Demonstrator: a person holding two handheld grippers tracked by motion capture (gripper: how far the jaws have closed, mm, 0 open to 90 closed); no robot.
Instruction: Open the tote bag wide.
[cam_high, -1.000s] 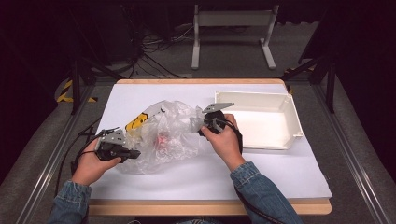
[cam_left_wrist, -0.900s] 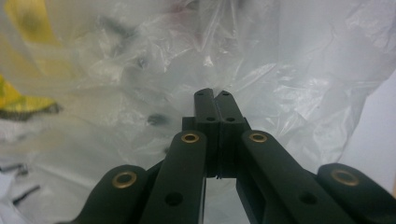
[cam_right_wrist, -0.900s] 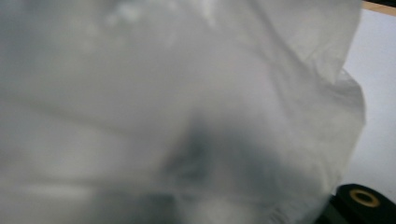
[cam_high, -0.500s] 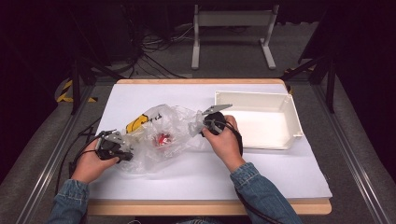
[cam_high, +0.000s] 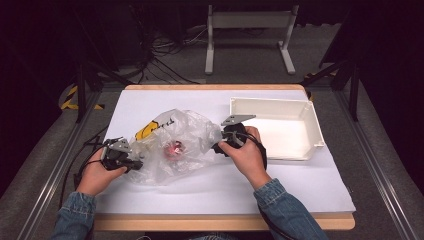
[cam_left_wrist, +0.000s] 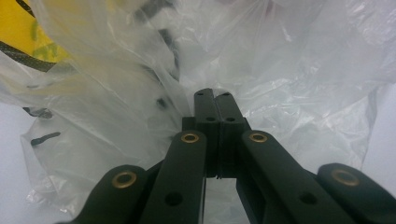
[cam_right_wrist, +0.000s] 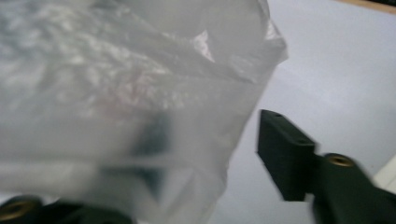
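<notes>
Dim lab or studio, white-covered table (cam_high: 300, 190), tangled floor cables (cam_high: 165, 55), metal stand (cam_high: 247, 35), aluminium rails (cam_high: 50, 175)

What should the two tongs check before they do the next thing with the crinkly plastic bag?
1. Left tongs pinching the plastic bag: ok, jaws shut on its film.
2. Right tongs gripping the bag: not ok, jaws have just been opening; film drapes over one jaw, the other stands apart.
3. Small red thing inside the bag: ok, seen through the plastic.
4. White bin ready: ok, upright beside the right hand.
5. Bag's mouth open: cannot tell.
</notes>
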